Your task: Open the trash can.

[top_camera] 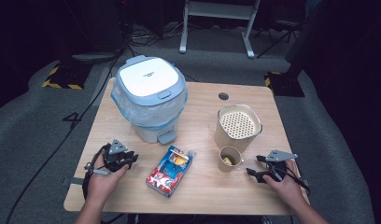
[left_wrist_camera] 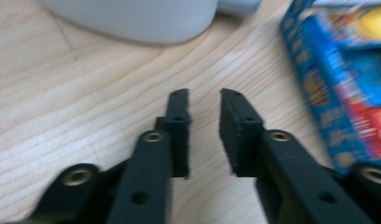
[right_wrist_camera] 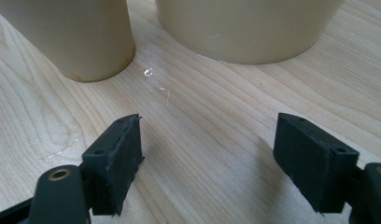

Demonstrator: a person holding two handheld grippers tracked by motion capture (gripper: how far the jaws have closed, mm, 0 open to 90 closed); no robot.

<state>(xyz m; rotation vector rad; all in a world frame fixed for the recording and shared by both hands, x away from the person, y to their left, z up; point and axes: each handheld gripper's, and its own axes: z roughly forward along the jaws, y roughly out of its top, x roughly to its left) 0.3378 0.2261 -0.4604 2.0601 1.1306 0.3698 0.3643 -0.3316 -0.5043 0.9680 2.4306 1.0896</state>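
Observation:
My left gripper (top_camera: pixel 130 159) rests on the table's front left, held by a hand. In the left gripper view its jaws (left_wrist_camera: pixel 203 93) stand a narrow gap apart with only bare wood between them. A blue snack box (top_camera: pixel 170 170) lies flat just right of it, and its edge is the blue box (left_wrist_camera: pixel 347 79). My right gripper (top_camera: pixel 254 164) sits at the front right, pointing left toward a small beige cup (top_camera: pixel 229 158) with something yellow inside. Its jaws (right_wrist_camera: pixel 209 119) are wide open and hold nothing. The cup (right_wrist_camera: pixel 72 37) is ahead on the left.
A pedal bin (top_camera: pixel 149 95) with a white lid and blue liner stands at the back left; its base (left_wrist_camera: pixel 132 18) is ahead of the left jaws. A beige container (top_camera: pixel 238 126) with a perforated top stands behind the cup. The wooden table (top_camera: pixel 202 98) has a cable hole (top_camera: pixel 223 96).

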